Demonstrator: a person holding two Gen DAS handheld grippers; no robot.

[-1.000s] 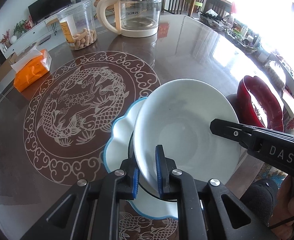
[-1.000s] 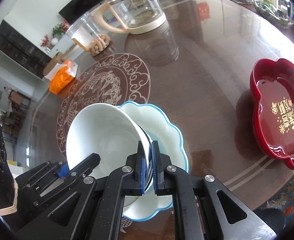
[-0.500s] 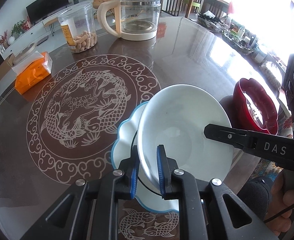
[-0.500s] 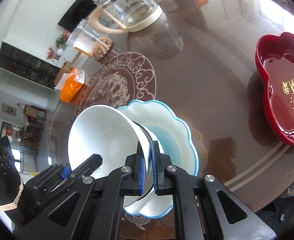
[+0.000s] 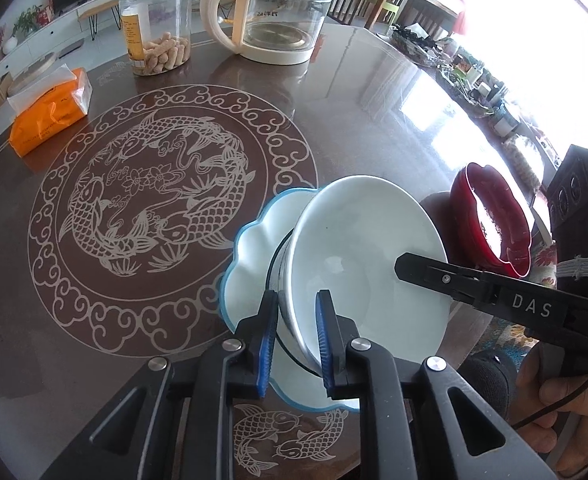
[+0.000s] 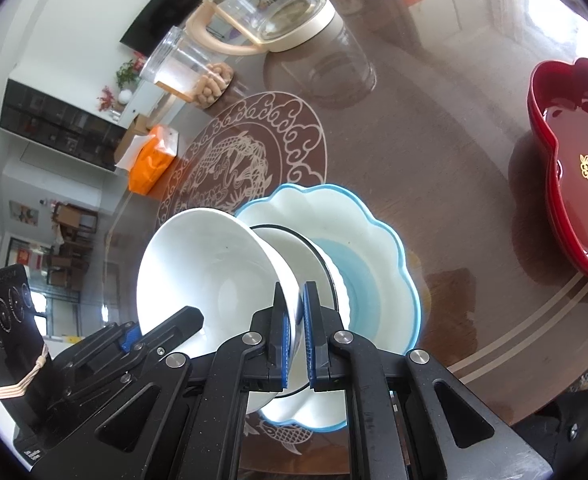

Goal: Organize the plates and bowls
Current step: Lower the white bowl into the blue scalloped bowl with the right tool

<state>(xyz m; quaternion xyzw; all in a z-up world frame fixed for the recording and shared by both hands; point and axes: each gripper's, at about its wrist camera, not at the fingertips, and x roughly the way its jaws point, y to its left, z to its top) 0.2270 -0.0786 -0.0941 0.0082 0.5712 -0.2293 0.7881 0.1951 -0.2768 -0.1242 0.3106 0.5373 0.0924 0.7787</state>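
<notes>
- Far left on the table: an orange tissue pack, a clear snack jar and a glass kettle.
- The left gripper straddles the white bowl's near rim; its jaws have just been opening, with the rim between them and a gap showing.
- The white bowl sits tilted on the blue-rimmed scalloped plate.
- The right gripper is clamped on the bowl's rim.
- Far right: a red tray.
</notes>
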